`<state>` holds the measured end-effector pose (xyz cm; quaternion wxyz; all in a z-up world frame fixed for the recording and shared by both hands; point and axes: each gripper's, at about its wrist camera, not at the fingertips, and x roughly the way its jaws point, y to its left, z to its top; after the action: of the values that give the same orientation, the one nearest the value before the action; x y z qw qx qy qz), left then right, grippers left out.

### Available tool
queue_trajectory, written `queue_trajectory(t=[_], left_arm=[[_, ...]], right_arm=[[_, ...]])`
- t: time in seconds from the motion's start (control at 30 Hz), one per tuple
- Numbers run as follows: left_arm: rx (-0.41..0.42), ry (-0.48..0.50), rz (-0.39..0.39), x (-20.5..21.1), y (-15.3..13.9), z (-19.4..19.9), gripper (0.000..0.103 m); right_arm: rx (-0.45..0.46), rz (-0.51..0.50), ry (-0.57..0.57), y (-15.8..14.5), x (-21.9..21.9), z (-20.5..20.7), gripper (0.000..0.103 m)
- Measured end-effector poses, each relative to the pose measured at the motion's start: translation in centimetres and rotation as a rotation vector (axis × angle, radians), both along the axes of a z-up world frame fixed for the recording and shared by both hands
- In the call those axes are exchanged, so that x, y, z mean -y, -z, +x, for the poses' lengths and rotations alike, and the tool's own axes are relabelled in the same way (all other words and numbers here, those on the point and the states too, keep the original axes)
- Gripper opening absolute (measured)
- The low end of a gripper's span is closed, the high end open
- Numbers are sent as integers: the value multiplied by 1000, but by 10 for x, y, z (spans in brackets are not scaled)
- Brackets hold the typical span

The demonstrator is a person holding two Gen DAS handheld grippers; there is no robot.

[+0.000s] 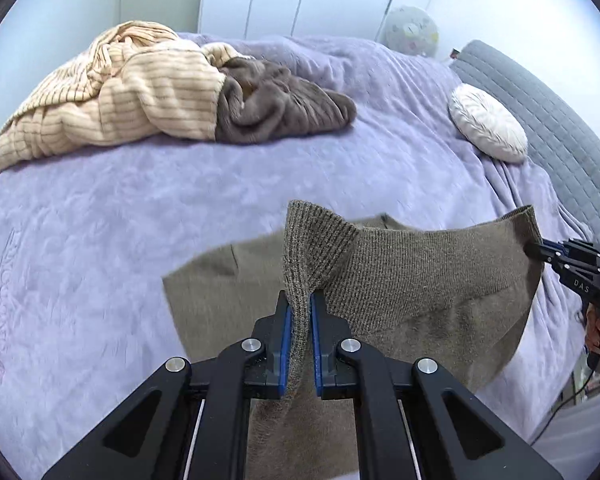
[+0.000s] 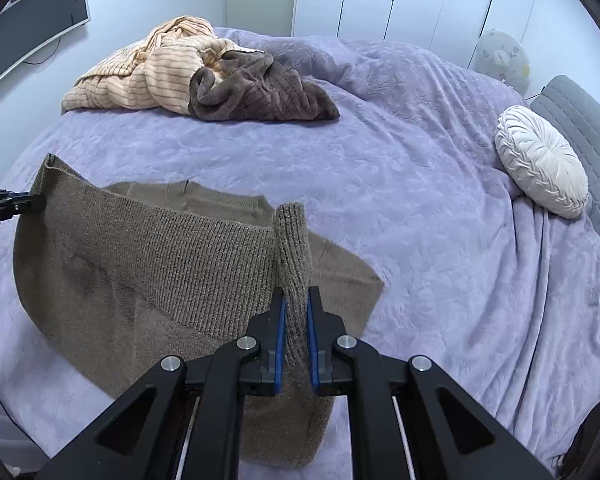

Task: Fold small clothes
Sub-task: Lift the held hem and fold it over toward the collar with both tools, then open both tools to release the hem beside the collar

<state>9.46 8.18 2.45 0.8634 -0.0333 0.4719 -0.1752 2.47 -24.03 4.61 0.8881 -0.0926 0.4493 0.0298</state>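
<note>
The left gripper point(image 1: 300, 316) is clamped tight on one ribbed hem corner of the olive-brown knitted sweater point(image 1: 420, 280), and the right gripper point(image 2: 296, 312) pinches the other corner – the hem stretched taut between them, raised above the lilac plush bedspread point(image 1: 120, 200), the rest of the garment lying on it. Well apart lie a cream striped blanket point(image 1: 132, 92) and a white round pleated cushion point(image 2: 540, 160)
</note>
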Motion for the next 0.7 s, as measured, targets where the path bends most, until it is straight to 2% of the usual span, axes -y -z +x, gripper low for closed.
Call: queue_trajectory(t=[0.07, 0.17, 0.4, 0.5, 0.57, 0.6, 0.63, 0.67, 0.7], left_arm=[[8, -24, 15, 5, 11, 19, 10], [-13, -50, 42, 12, 43, 48, 10], [-60, -124, 178, 21, 123, 78, 10], [-53, -166, 174, 13, 135, 80, 10], [-49, -177, 172, 9, 135, 83, 11], [-44, -191, 183, 7, 133, 84, 21], [-32, -217, 215, 5, 130, 84, 39], [-10, -259, 252, 0, 124, 83, 47], [4, -286, 262, -6, 120, 83, 49]], right_arm=[[8, 5, 6, 6, 2, 20, 10], [-13, 15, 27, 30, 8, 55, 10], [-107, 7, 79, 117, 25, 116, 10], [-140, 32, 116, 148, 34, 125, 10], [-138, 58, 131, 156, 38, 125, 10], [-128, 61, 134, 157, 39, 124, 10], [-123, 61, 134, 156, 39, 124, 10], [-121, 66, 136, 155, 40, 123, 10], [-123, 75, 141, 154, 42, 123, 12]])
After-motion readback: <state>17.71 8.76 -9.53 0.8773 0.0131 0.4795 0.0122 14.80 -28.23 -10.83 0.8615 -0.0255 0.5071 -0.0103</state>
